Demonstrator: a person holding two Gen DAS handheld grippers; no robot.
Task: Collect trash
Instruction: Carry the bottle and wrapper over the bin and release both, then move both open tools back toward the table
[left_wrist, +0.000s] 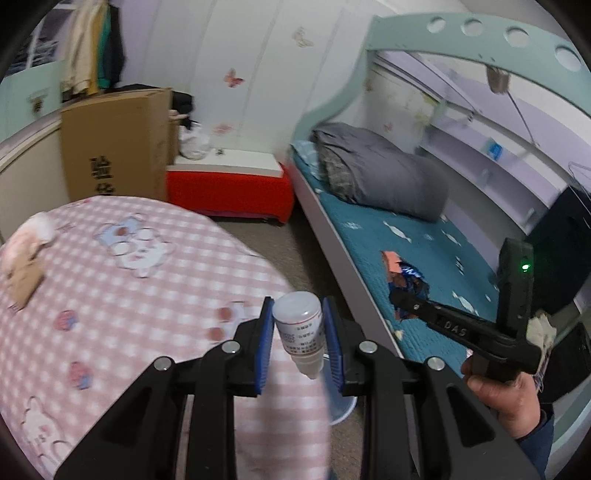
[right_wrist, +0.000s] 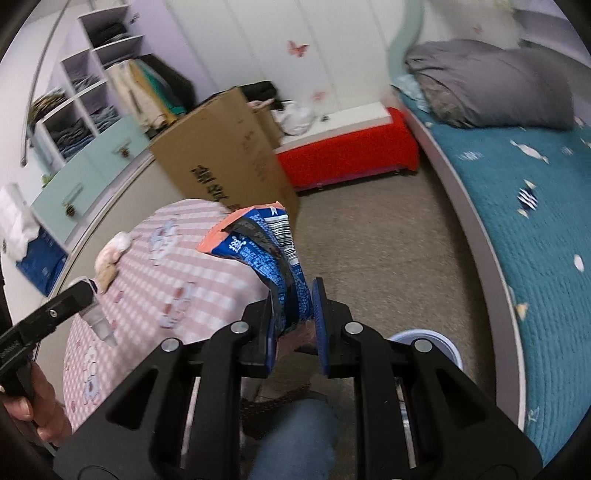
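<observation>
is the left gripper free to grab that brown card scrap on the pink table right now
Probably not: the left gripper is already shut on a small white bottle. The card scrap lies uncovered on the table, so nothing else blocks it.

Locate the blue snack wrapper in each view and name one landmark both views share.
Left wrist view: the wrapper sits right of centre, at the tip of the right gripper, in front of the teal bed.
Right wrist view: the wrapper stands at centre, pinched between the blue pads, above the pink table.
Shared landmark: the cardboard box beside the red bench.
</observation>
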